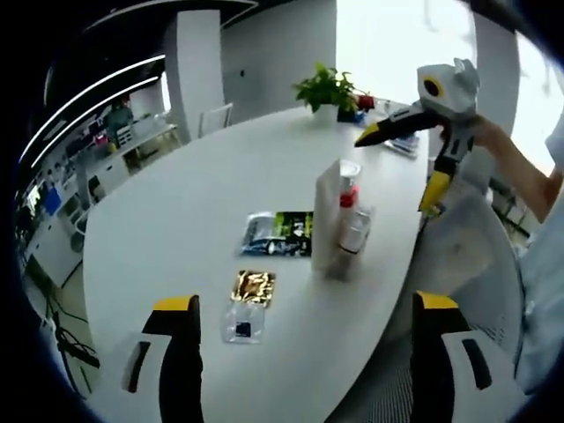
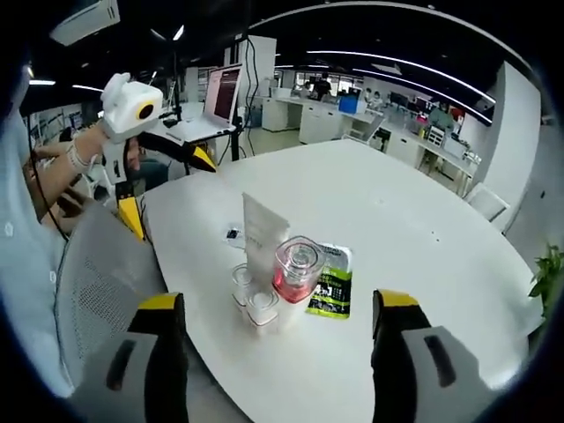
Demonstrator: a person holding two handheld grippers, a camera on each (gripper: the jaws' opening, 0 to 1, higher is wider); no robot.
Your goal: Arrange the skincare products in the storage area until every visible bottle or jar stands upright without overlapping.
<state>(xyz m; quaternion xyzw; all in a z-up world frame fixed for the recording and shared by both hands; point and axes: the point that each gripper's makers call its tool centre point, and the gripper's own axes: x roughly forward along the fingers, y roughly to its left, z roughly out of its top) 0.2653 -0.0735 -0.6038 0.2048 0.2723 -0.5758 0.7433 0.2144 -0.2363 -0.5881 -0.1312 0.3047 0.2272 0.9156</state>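
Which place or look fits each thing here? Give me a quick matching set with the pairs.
Things:
1. white tube
2. red-capped jar
3. green sachet
4. gold sachet

Descriptions:
A. lies flat, shiny, nearest the left gripper
B. stands tallest in the cluster
C. lies flat beside the jar
D. upright, clear lid, pink-red inside

Pairs: 1-B, 2-D, 3-C, 4-A

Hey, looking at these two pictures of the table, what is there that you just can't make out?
- Print on the white tube: too small in the right gripper view; edge-on in the left gripper view.
- Small clear jars: partly behind the red-capped bottle in the right gripper view; their number is unclear.
- Gold sachet and green sachet: text blurred in the left gripper view.
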